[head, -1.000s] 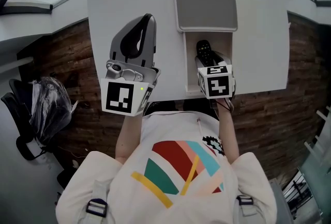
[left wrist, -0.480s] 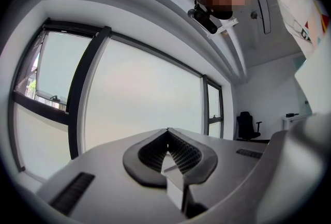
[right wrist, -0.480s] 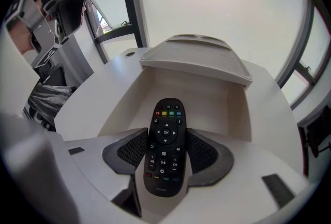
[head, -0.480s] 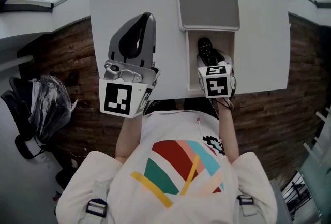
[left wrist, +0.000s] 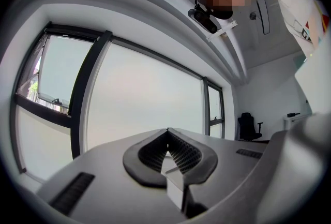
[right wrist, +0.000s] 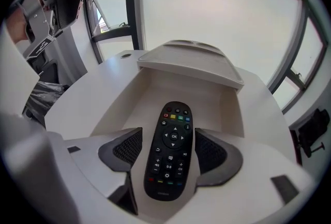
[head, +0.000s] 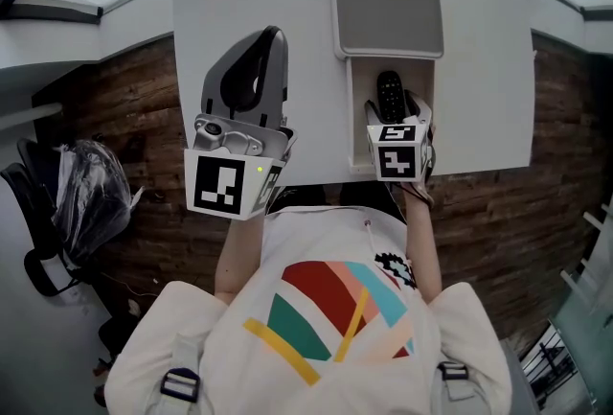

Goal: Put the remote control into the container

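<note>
The remote control [right wrist: 170,155] lies flat inside the container [right wrist: 129,99] (open-topped here); the right gripper [right wrist: 166,141] straddles it, jaws just opened, pads seemingly clear of it; the left gripper [left wrist: 166,137] is closed, empty; only withdrawal seems left.

Near end of the remote control [head: 389,93] hidden under the marker cube [head: 398,160] of the right gripper [head: 394,114] in the head view; button print unreadably small there; near wall of the container [head: 355,87] covered too

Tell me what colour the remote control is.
The remote control is black, with a row of small coloured buttons near its far end. The right gripper view shows it best.
</note>
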### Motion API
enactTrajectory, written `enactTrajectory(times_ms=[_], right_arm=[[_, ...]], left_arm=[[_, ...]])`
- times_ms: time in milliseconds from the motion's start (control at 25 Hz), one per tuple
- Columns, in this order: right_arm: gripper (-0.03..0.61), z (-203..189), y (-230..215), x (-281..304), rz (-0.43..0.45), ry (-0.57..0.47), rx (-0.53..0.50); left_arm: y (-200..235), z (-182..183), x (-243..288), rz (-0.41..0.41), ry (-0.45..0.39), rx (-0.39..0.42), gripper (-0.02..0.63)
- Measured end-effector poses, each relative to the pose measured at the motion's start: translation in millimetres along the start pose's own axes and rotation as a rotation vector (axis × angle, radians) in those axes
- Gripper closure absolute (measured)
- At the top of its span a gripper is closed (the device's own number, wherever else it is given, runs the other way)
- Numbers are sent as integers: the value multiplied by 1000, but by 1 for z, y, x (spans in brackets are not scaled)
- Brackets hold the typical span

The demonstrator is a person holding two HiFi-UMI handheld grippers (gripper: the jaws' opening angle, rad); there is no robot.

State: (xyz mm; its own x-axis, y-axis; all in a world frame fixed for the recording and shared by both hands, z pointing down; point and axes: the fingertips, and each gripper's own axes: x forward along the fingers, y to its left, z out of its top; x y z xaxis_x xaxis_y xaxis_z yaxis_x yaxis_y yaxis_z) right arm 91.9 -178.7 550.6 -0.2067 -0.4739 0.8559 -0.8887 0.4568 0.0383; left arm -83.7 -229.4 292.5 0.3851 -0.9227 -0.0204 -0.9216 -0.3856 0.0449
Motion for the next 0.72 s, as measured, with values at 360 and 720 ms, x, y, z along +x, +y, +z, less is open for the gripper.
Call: enactTrajectory(times_ms=[360, 720], right_arm=[[282, 19, -13, -20, -52, -95, 20], [374, 46, -23, -57, 137, -271, 366]], left_arm=[[-1, 8, -3, 0, -20, 2, 606], [-16, 15, -4, -28, -39, 13, 606]])
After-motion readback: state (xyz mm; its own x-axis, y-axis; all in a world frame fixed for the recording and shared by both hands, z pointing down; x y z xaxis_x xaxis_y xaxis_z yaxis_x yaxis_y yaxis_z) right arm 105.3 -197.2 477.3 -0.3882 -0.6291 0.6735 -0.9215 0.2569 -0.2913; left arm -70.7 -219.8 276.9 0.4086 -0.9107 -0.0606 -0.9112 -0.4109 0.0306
